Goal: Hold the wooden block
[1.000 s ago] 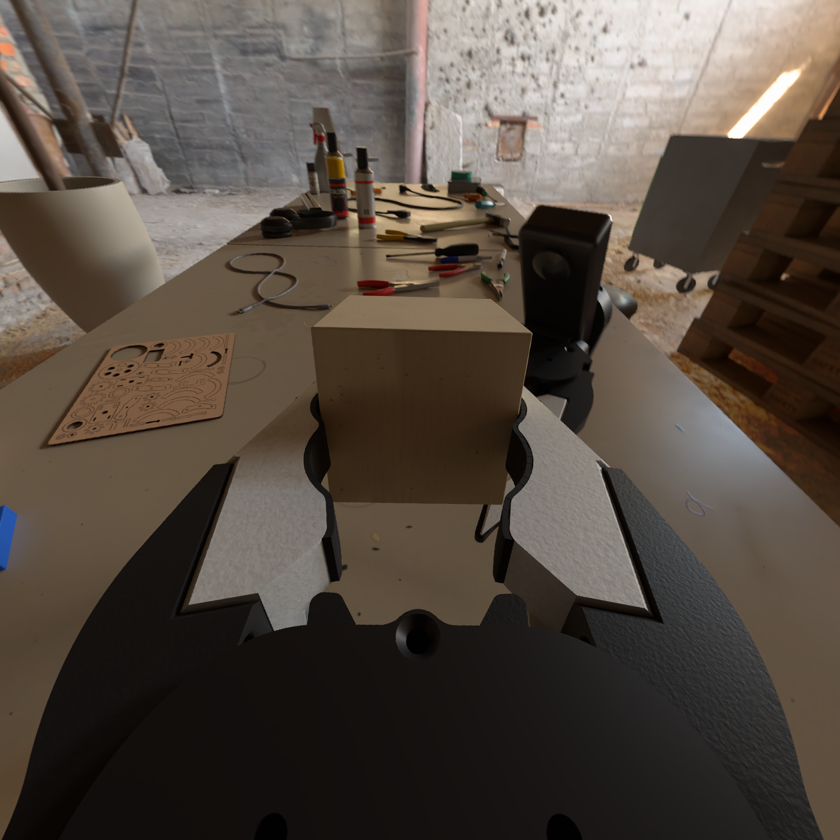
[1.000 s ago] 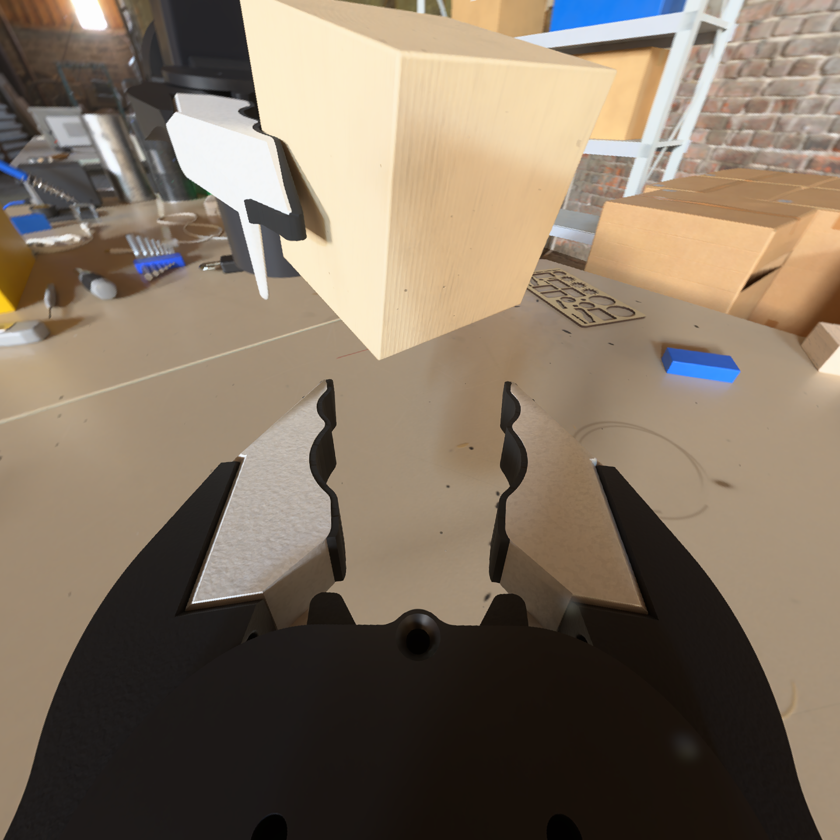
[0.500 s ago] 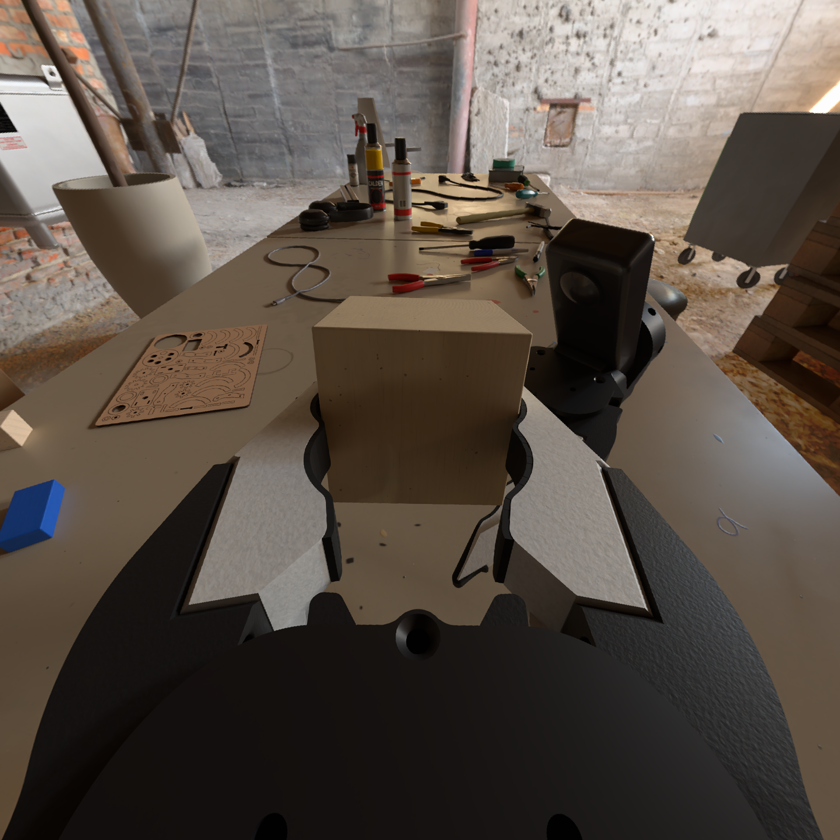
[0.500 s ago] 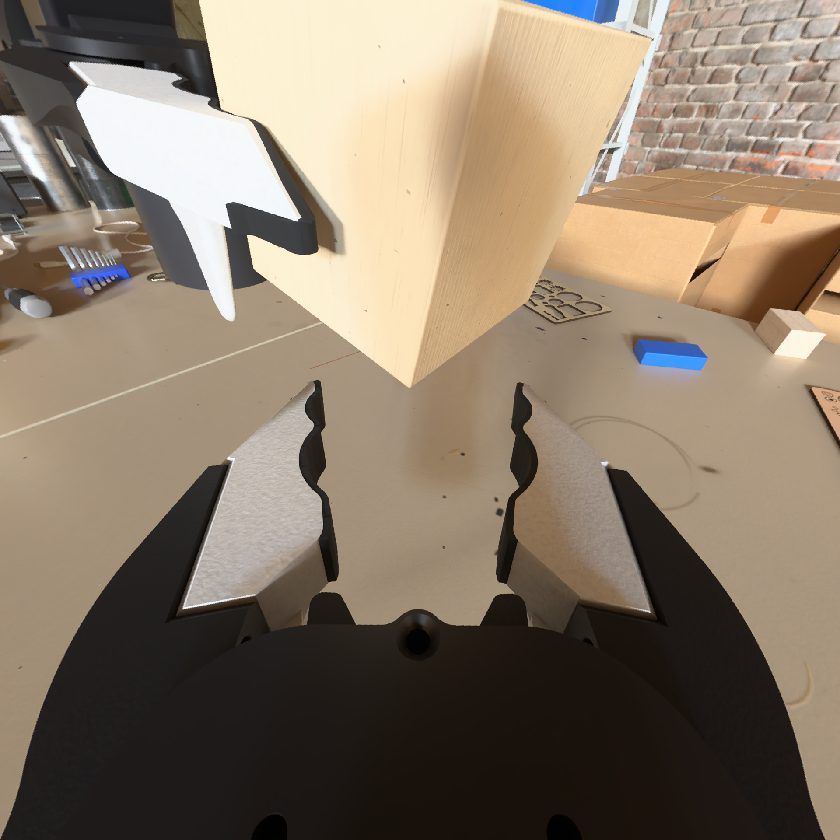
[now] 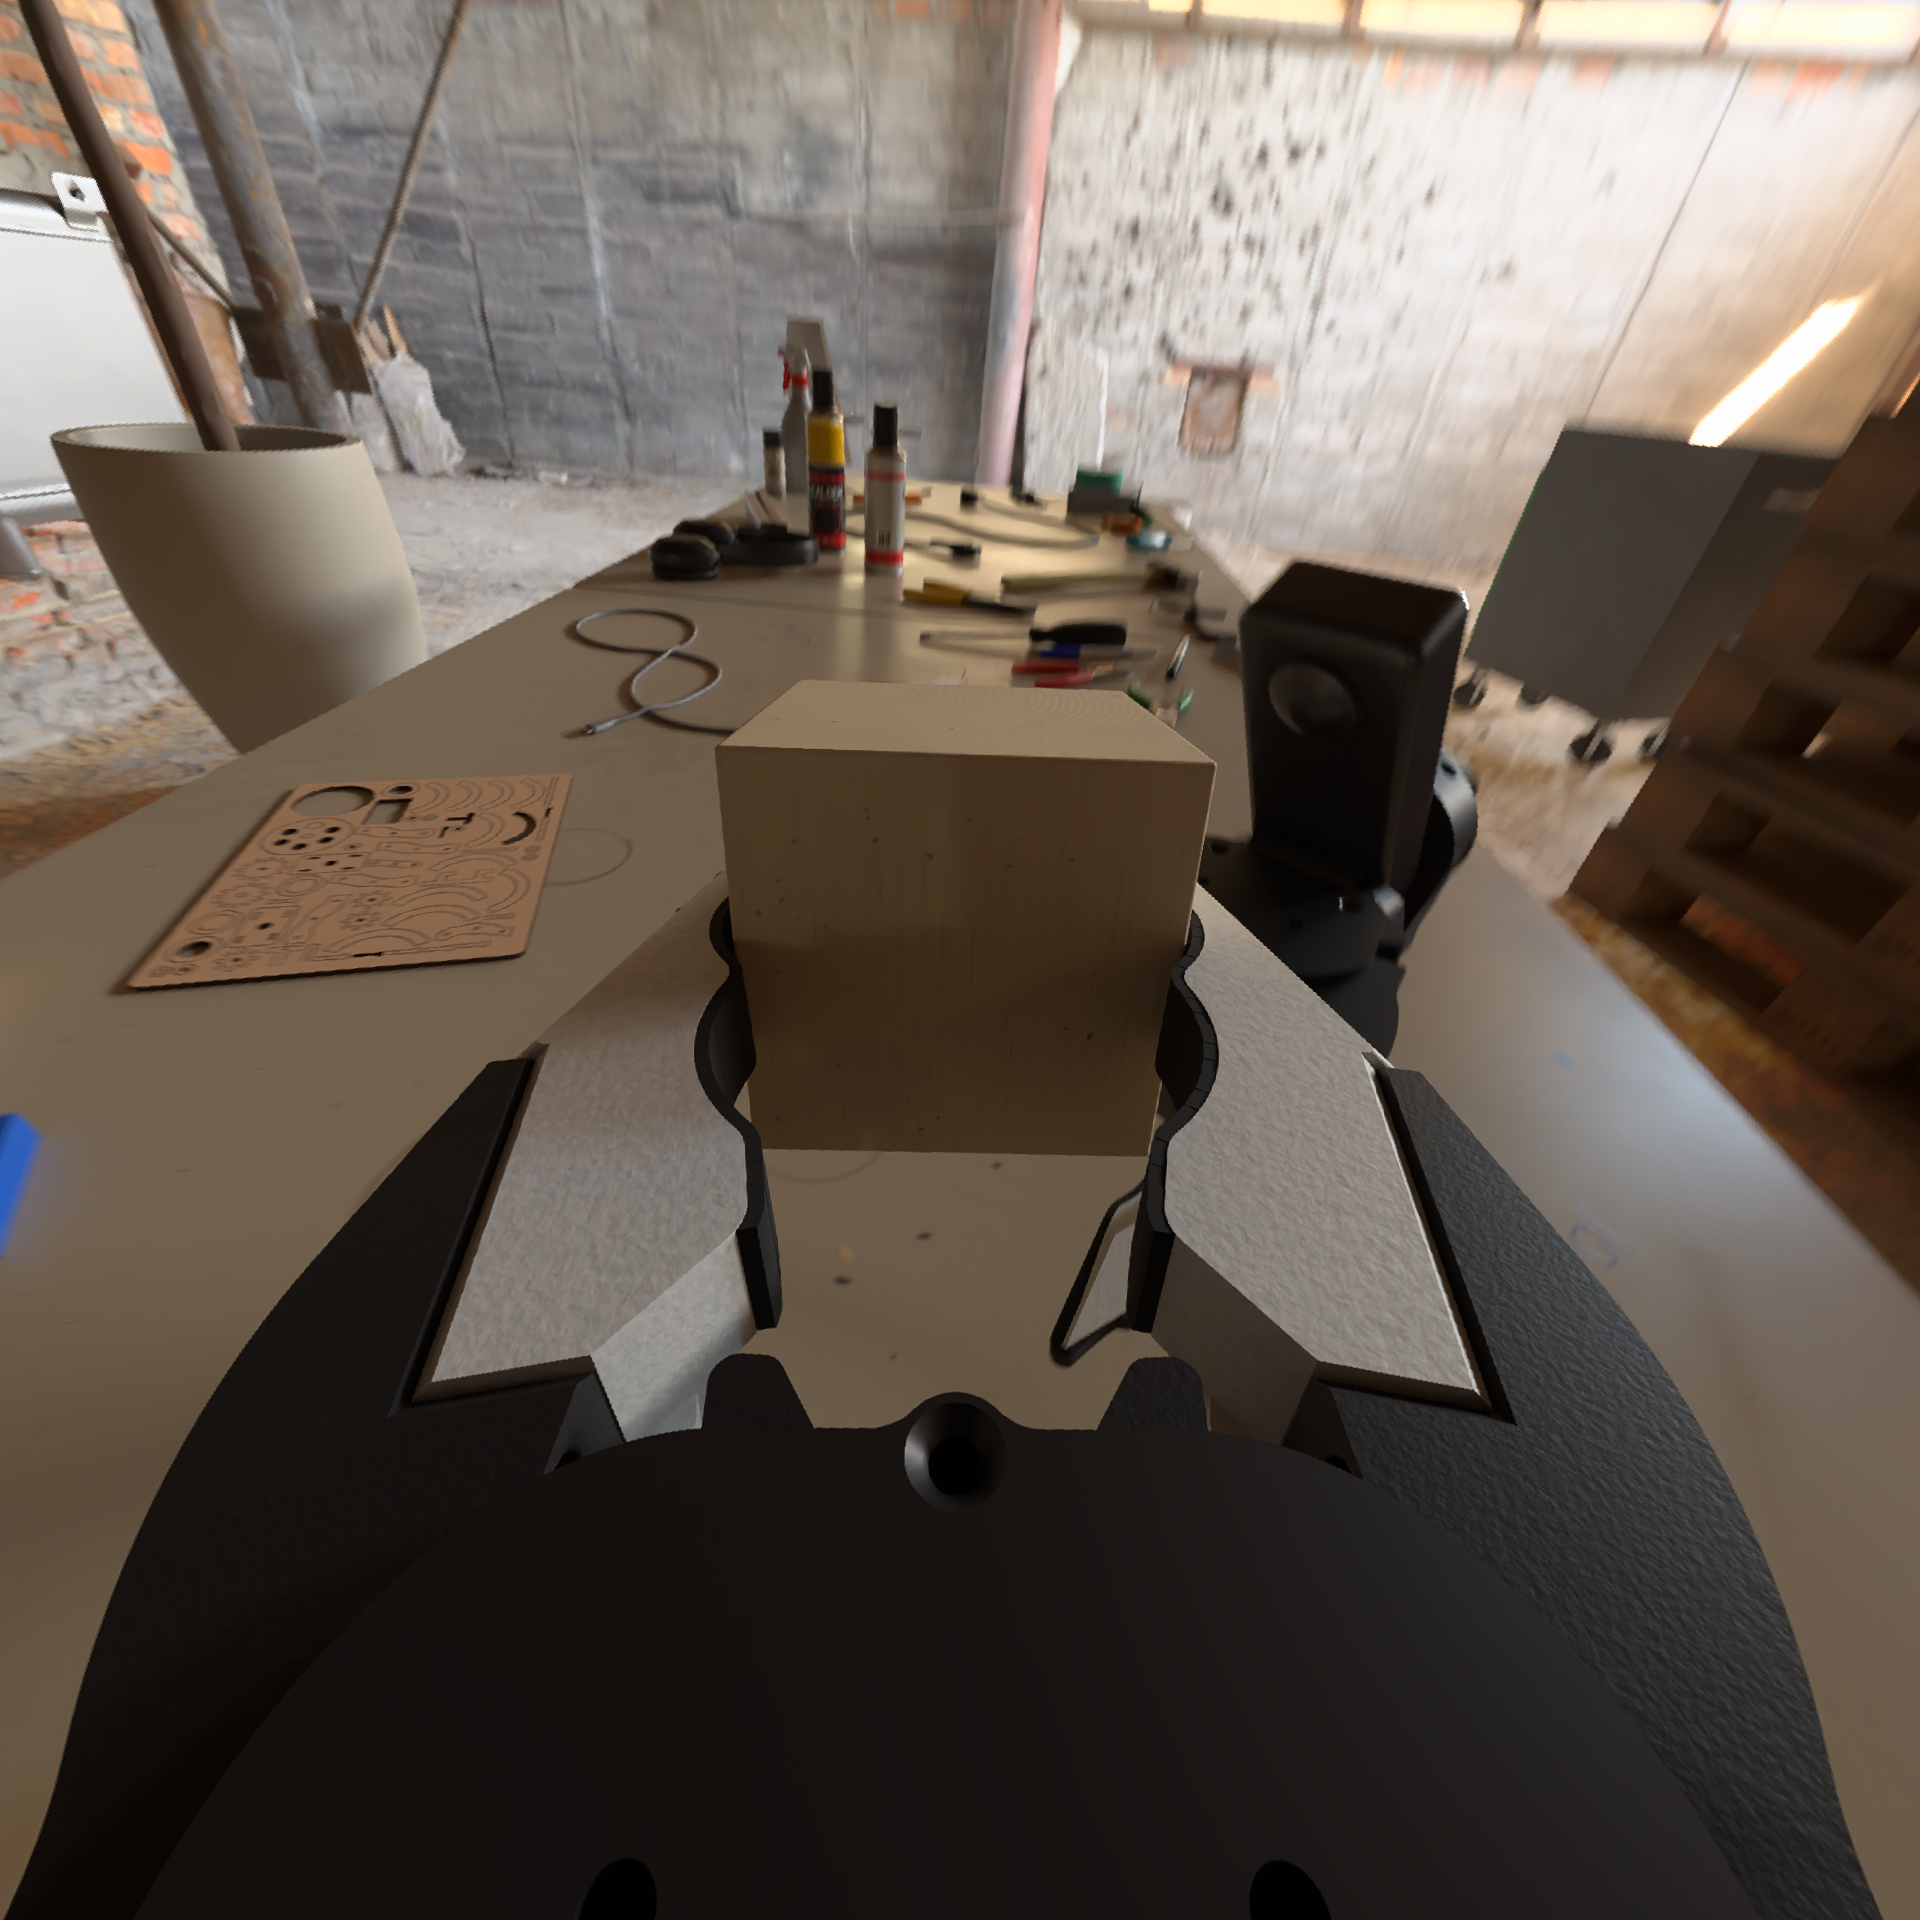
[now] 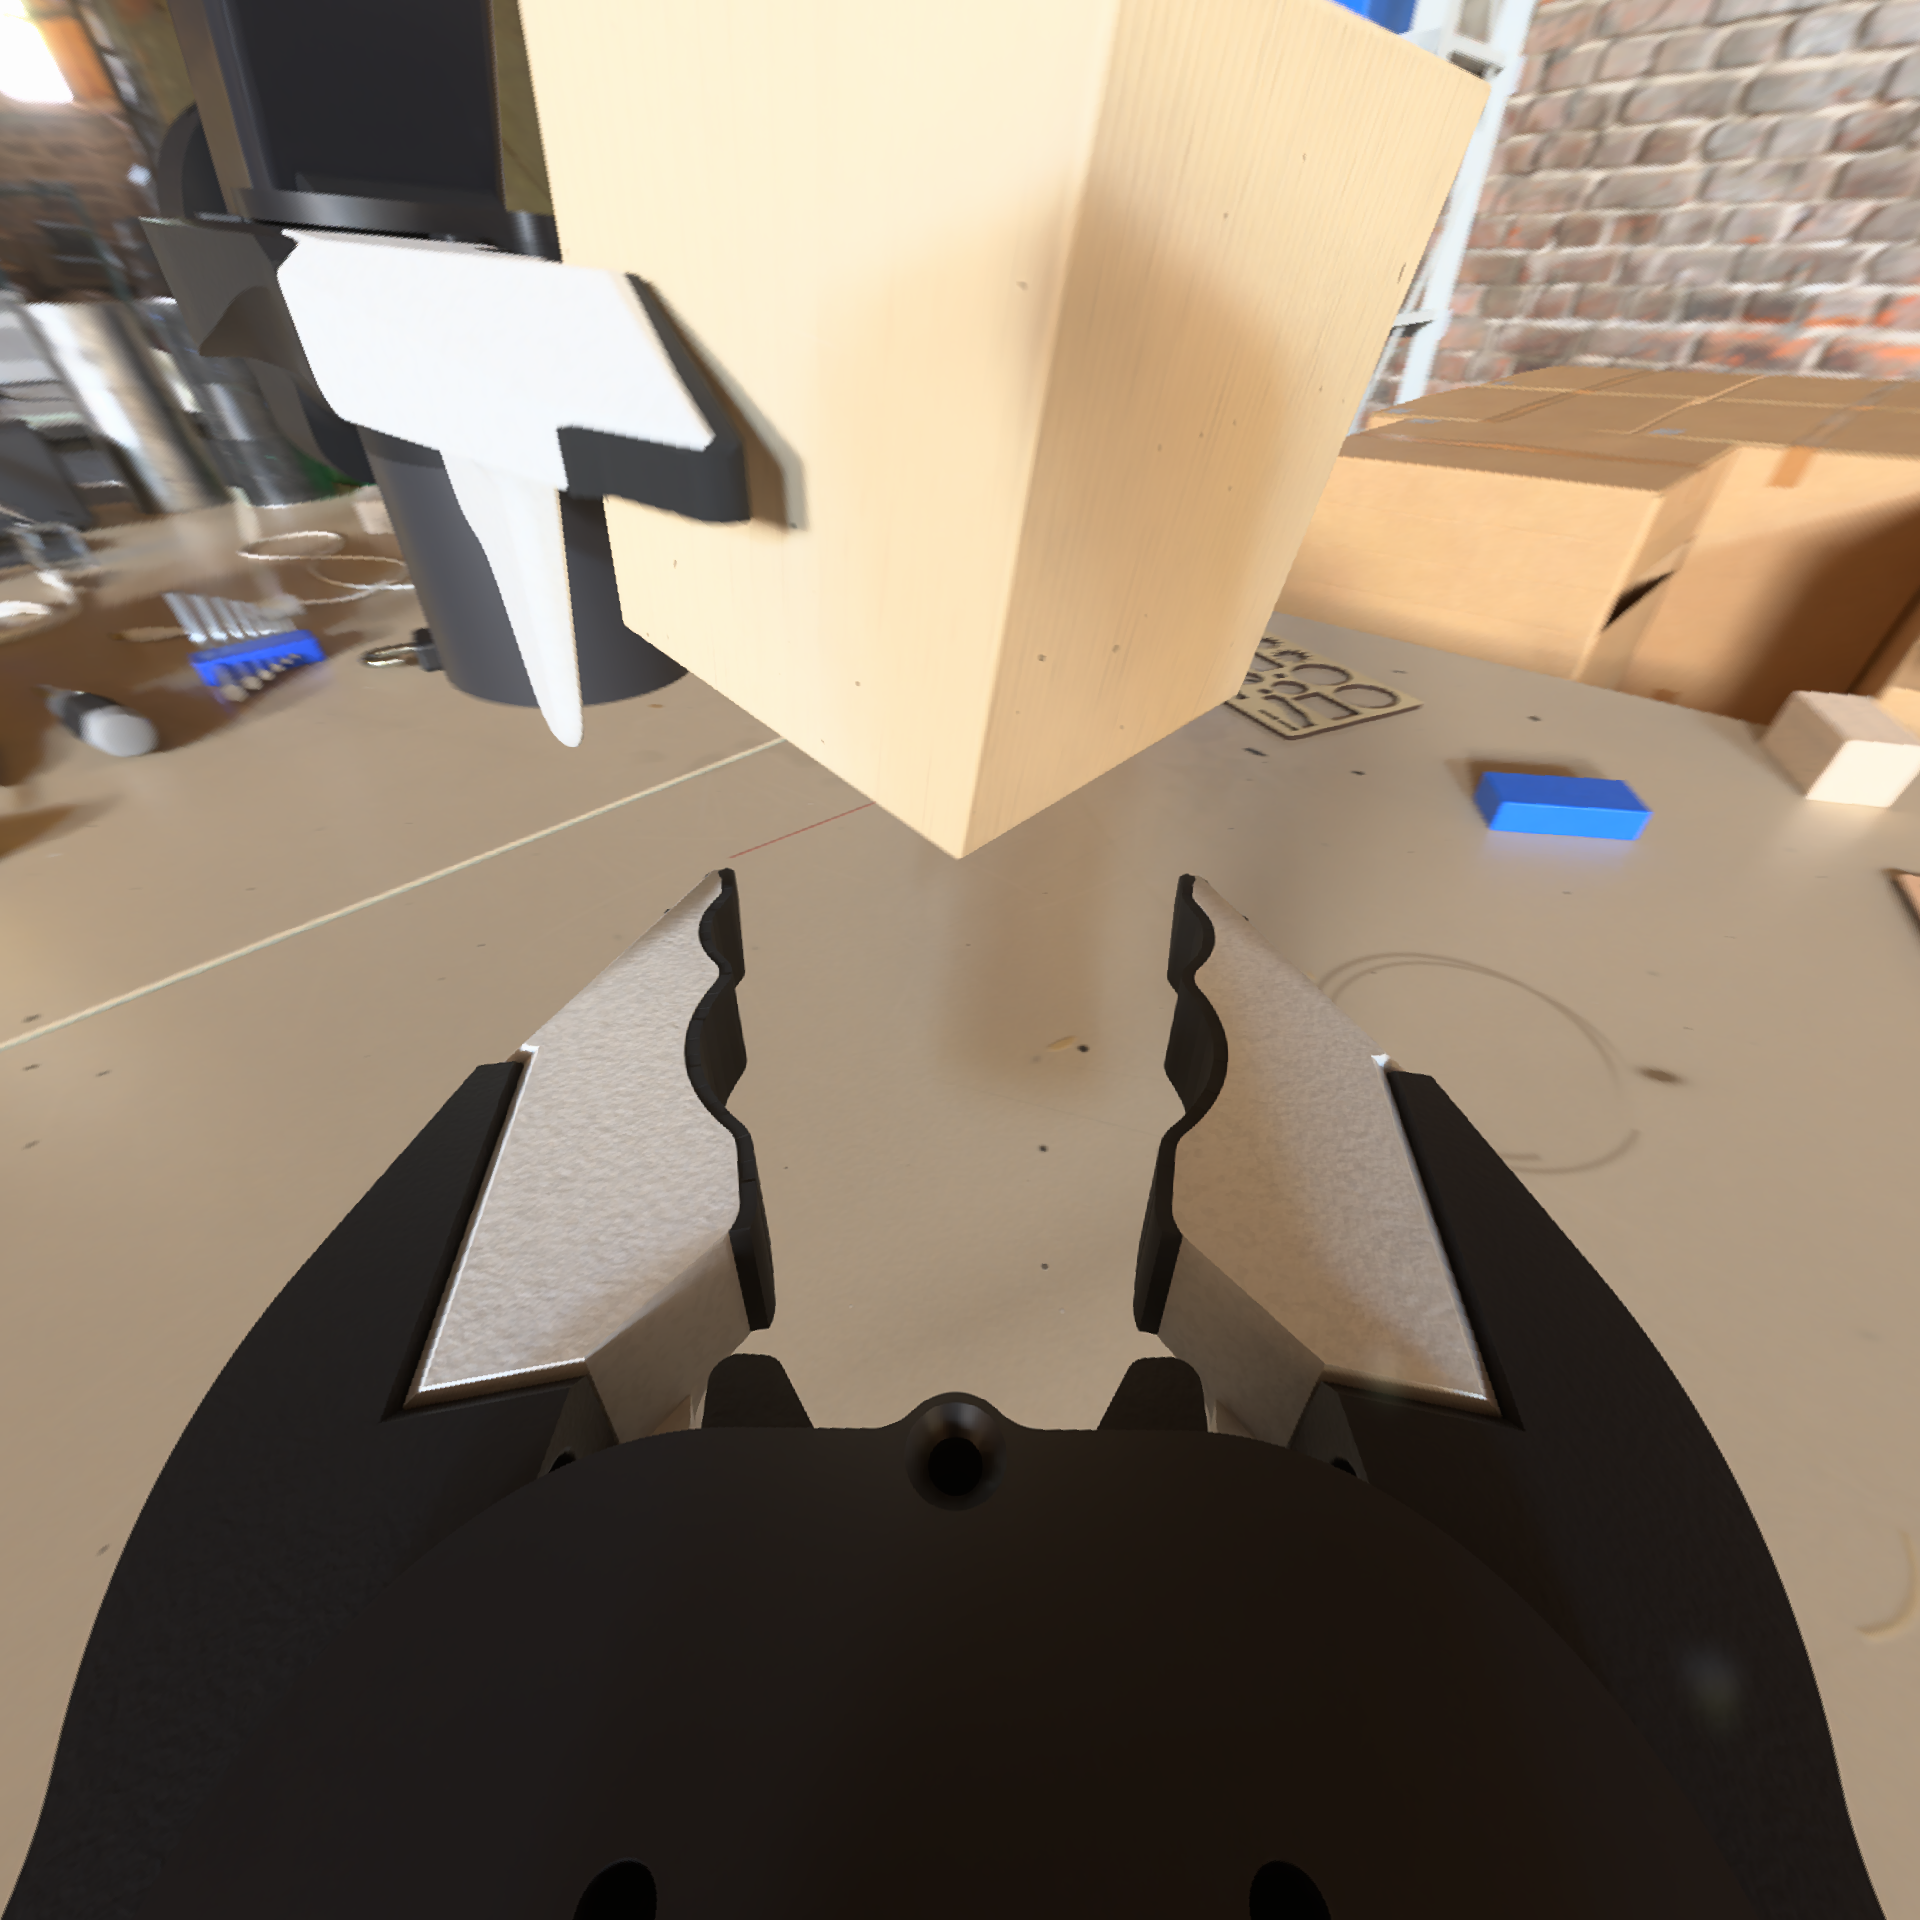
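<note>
The wooden block (image 5: pixel 961 935) is a pale cube held clear of the table (image 5: pixel 312 1122). My left gripper (image 5: pixel 958 914) is shut on it, with a finger pressed on each side face. In the right wrist view the block (image 6: pixel 987 416) hangs above and just ahead of my right gripper (image 6: pixel 956 883), which is open and empty, its fingertips below the block's lowest corner. One of the left gripper's white fingers (image 6: pixel 488 343) shows on the block's left face. The right gripper's black body (image 5: pixel 1340 727) shows behind the block to the right.
A laser-cut board (image 5: pixel 353 883) lies at the left. A grey cable (image 5: pixel 655 665), bottles (image 5: pixel 831 468) and hand tools (image 5: pixel 1070 644) lie farther back. A blue block (image 6: pixel 1564 805), a small wooden block (image 6: pixel 1839 753) and cardboard boxes (image 6: pixel 1610 499) are at the right.
The block has stayed in my left gripper while that view swung sideways and back. The block has come closer and larger over my right gripper, whose fingers have opened slightly wider.
</note>
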`<move>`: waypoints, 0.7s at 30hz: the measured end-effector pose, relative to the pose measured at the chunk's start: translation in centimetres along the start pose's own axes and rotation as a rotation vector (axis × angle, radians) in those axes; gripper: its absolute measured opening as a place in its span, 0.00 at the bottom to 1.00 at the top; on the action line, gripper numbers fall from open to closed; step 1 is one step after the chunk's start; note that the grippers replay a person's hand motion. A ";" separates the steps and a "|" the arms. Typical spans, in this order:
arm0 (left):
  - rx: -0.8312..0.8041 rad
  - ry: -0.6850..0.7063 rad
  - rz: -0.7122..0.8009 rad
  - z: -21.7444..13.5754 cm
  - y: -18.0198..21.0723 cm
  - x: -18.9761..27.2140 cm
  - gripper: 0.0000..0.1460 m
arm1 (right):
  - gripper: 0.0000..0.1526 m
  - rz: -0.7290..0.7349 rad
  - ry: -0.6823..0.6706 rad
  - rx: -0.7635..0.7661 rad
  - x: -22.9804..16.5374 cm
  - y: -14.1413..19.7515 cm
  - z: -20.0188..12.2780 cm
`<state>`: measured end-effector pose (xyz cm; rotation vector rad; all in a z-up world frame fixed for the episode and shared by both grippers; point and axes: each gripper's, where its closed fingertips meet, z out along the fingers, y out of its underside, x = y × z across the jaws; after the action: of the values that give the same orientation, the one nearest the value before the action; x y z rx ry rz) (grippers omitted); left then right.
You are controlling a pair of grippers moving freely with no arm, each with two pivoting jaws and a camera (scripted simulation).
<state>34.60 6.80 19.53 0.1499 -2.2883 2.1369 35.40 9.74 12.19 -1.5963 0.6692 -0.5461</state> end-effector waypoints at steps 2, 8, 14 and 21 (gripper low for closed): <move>0.055 0.036 -0.073 0.1 -0.1 0.1 0.54 | 0.59 -0.030 0.051 -0.012 0.1 0.0 0.0; 0.010 0.029 -0.002 0.0 -0.1 0.5 0.54 | 0.58 -0.075 0.112 -0.068 0.5 0.4 -0.1; -0.042 0.005 0.059 0.0 0.0 0.8 0.54 | 0.57 -0.085 0.117 -0.071 0.5 0.5 -0.2; -0.062 0.019 0.054 0.0 0.2 0.8 0.54 | 0.57 -0.091 0.124 -0.081 0.5 0.6 -0.2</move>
<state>33.76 6.78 19.36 0.0673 -2.3709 2.0793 35.56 9.27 11.65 -1.6846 0.7217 -0.6973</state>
